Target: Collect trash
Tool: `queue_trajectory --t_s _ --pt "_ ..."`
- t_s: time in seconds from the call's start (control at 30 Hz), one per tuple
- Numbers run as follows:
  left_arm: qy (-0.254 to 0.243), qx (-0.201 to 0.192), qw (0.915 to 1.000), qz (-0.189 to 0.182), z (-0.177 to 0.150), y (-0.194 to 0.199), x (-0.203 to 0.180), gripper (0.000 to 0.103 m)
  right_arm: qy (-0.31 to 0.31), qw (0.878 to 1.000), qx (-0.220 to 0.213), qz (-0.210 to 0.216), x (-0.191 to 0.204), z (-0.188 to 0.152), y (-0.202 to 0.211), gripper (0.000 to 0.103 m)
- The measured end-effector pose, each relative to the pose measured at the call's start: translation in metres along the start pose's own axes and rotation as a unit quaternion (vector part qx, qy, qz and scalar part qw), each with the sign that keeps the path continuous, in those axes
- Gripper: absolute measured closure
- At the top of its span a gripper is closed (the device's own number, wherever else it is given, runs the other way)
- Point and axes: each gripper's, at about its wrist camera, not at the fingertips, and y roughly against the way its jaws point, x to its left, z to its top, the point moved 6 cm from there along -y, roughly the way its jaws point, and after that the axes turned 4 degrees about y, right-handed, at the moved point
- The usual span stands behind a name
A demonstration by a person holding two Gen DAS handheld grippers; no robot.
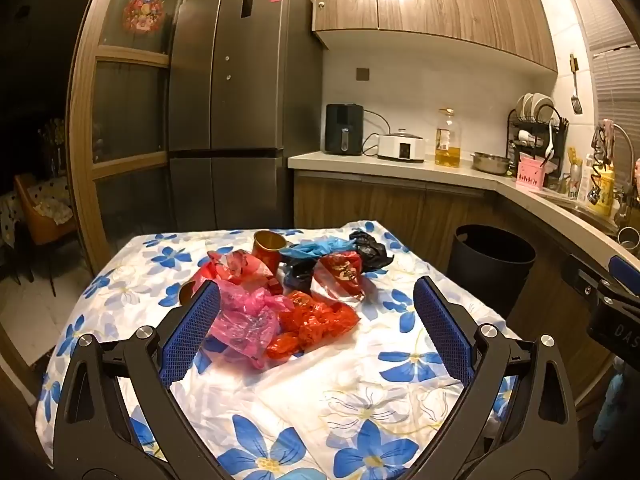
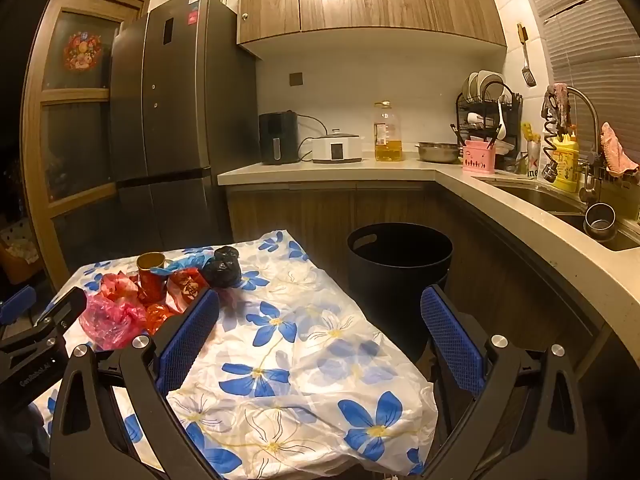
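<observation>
Trash lies in a loose heap toward the far left part of the table (image 1: 400, 364), which is draped in a white cloth with blue flowers. Just beyond the table's right edge stands the round black plastic bin (image 1: 490, 264) on the floor, its mouth open, and nothing can be seen inside it from here.

Largest in the heap is the crumpled pink plastic bag (image 1: 244, 320), nearest the left hand-held gripper (image 1: 316, 328), touching the crumpled orange-red plastic bag (image 1: 316, 322) beside it. Behind them lie a red printed wrapper (image 1: 340, 272), a blue plastic bag (image 1: 320, 248) and a black plastic bag (image 1: 370, 250). Smallest is the red paper cup with a gold inside (image 1: 269, 250), upright at the back.

All of it looks light. The bags are soft, thin and likely slippery, so pinching a bunched fold should hold best; the cup would crush, so grip it gently across its wall.

Both jaws of the left hand-held gripper stand wide apart, empty, above the cloth. The right hand-held gripper (image 2: 320, 344) is likewise spread and empty, between heap and bin.
</observation>
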Motion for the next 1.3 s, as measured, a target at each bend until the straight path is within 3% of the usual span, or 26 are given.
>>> queue_trajectory --t_s 1.3 --pt "0.004 -0.002 1.0000 -0.002 0.000 0.000 0.000 0.008 -0.002 1.000 -0.002 -0.002 -0.010 0.000 0.002 0.005"
